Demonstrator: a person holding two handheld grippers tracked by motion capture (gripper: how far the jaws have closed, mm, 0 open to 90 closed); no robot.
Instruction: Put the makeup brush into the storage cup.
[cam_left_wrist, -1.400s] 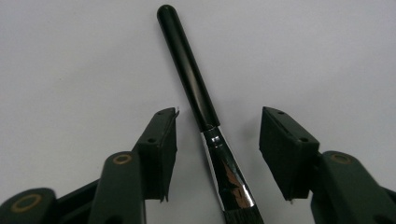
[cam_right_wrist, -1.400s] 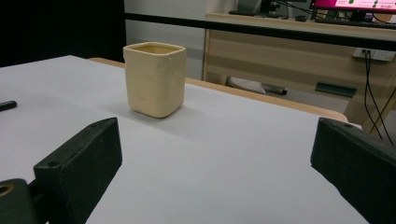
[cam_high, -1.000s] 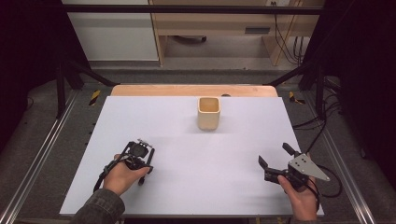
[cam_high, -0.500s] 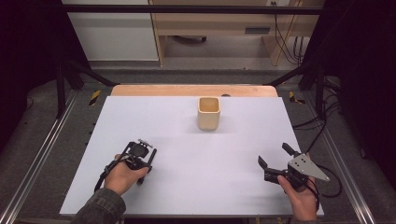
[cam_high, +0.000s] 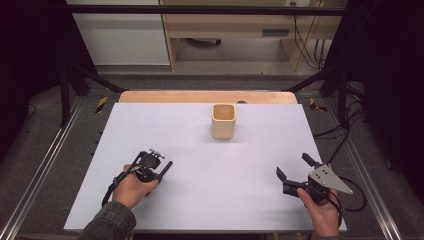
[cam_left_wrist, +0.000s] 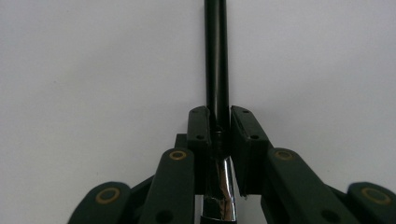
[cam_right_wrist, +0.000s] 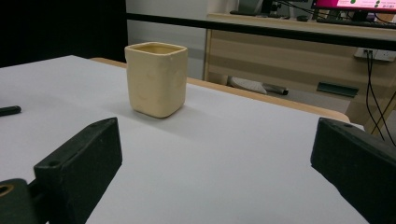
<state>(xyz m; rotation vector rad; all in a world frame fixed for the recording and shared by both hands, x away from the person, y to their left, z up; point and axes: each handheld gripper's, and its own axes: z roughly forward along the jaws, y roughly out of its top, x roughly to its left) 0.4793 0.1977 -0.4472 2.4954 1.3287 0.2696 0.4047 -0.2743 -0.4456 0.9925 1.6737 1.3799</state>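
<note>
I've just closed my left gripper (cam_left_wrist: 218, 135) jaws on the pen (cam_left_wrist: 217, 56) for lifting; right gripper (cam_right_wrist: 212, 163) jaws gape, cup (cam_right_wrist: 156, 79) ahead.

One cream square cup (cam_high: 223, 121) and one slim black pen (cam_left_wrist: 217, 60) were counted on the single white desk (cam_high: 260, 160). Two tools were seen, left (cam_high: 161, 166) and right (cam_high: 294, 169).

Beige square cup (cam_high: 223, 120) upright on white table (cam_high: 250, 165), far middle; wooden desk (cam_high: 235, 22) behind.
</note>
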